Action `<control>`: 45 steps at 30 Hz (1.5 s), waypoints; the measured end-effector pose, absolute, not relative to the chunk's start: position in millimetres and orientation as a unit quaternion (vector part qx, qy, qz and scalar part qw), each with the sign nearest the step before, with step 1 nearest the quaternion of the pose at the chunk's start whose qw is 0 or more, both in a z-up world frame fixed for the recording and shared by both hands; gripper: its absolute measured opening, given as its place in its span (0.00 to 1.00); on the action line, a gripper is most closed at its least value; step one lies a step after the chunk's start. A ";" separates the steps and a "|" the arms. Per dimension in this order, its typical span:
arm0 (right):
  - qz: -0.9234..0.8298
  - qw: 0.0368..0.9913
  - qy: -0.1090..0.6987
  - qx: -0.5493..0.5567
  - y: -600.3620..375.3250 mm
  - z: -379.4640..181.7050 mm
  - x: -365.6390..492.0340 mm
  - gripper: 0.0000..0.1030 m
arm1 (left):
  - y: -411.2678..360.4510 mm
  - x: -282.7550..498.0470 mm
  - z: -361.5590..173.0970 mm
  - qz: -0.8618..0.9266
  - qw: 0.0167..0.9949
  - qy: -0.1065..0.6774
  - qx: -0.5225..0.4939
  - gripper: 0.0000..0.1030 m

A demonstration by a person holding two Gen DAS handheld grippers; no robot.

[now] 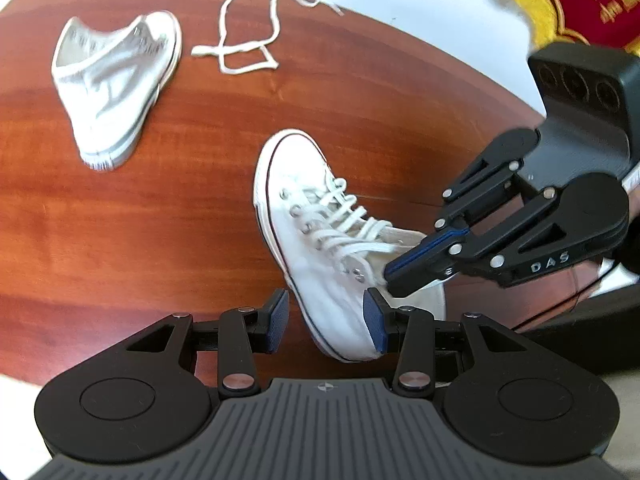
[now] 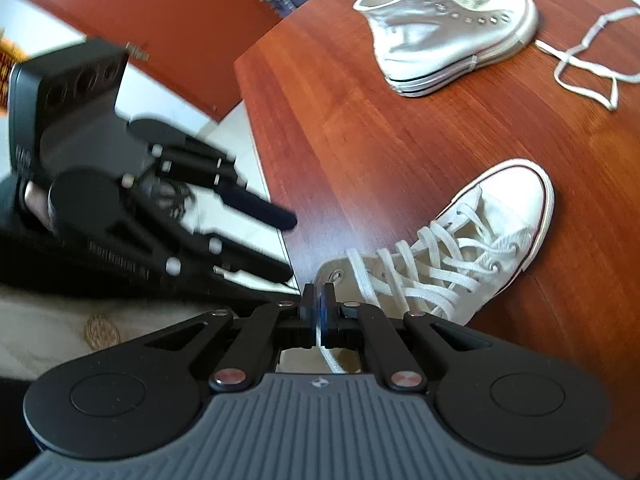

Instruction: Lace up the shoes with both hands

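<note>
A white high-top sneaker [image 1: 320, 240] with its lace threaded through the eyelets lies on the wooden table [image 1: 200, 160], heel toward me; it also shows in the right wrist view [image 2: 480, 240]. My left gripper [image 1: 326, 320] is open, its blue pads on either side of the shoe's heel, not touching. My right gripper [image 2: 319, 308] is shut on the lace end [image 2: 326, 356] at the shoe's collar; in the left wrist view it [image 1: 394, 276] comes in from the right. The left gripper [image 2: 290, 244] shows blurred and open in the right wrist view.
A second white high-top [image 1: 116, 88] without a lace lies on its side at the far left; it also shows in the right wrist view [image 2: 448, 32]. A loose white lace [image 1: 244, 40] lies beside it. The table edge [image 2: 264, 168] runs close on the left.
</note>
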State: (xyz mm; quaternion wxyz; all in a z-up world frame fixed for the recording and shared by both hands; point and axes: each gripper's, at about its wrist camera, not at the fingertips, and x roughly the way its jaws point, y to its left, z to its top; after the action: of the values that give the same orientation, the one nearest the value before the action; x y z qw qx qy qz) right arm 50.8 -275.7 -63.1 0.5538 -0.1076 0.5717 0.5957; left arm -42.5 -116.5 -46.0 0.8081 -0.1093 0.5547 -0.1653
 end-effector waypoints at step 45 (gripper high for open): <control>0.721 0.464 0.470 -0.212 -258.9 -63.4 66.7 0.02 | -195.0 -46.5 -54.5 -0.386 0.753 0.454 0.278 0.30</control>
State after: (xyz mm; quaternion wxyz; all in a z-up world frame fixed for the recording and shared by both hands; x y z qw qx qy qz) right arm 66.7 -258.9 -63.4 0.4636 -0.2116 0.4702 0.7206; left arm -46.5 -195.0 -54.5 0.7533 0.2781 0.4541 -0.3861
